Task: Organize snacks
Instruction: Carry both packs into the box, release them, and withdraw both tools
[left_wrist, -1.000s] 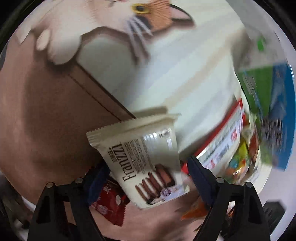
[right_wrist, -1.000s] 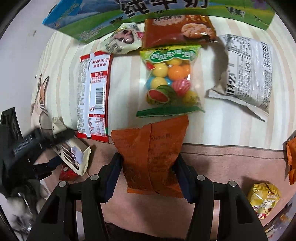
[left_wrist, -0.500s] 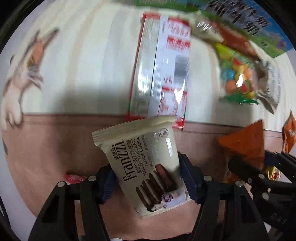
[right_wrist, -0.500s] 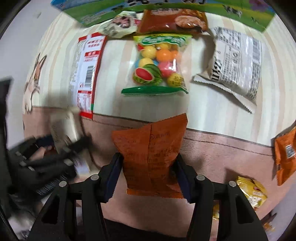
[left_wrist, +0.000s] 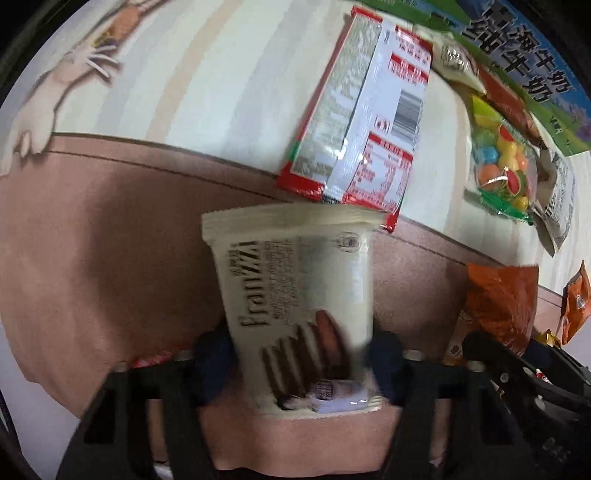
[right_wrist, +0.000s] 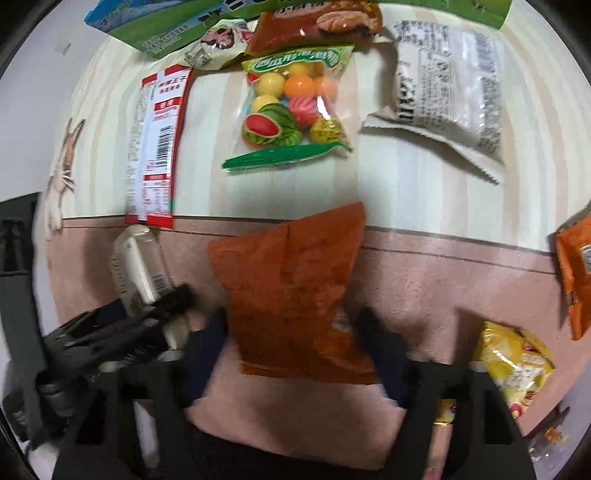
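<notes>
- Left wrist view: the left gripper (left_wrist: 301, 363) has just been closing, and its jaws now clamp the cream cookie pack (left_wrist: 295, 295), held upright over the pink band of the mat (left_wrist: 110, 229).
- The pack's top edge overlaps the lower corner of the red-and-white packet (left_wrist: 365, 122); a candy bag (left_wrist: 498, 155) lies further right.
- The orange bag (left_wrist: 502, 299) shows at the right edge, in the other tool.
- Right wrist view: the right gripper (right_wrist: 291, 345) has its jaws narrowed on the orange bag (right_wrist: 291, 288), pads pressing both sides.
- The cookie pack (right_wrist: 138, 269) hangs just left of it, in the left gripper (right_wrist: 147, 314).
- A yellow bag (right_wrist: 513, 365) lies lower right; a grey pouch (right_wrist: 450, 96) upper right.
</notes>
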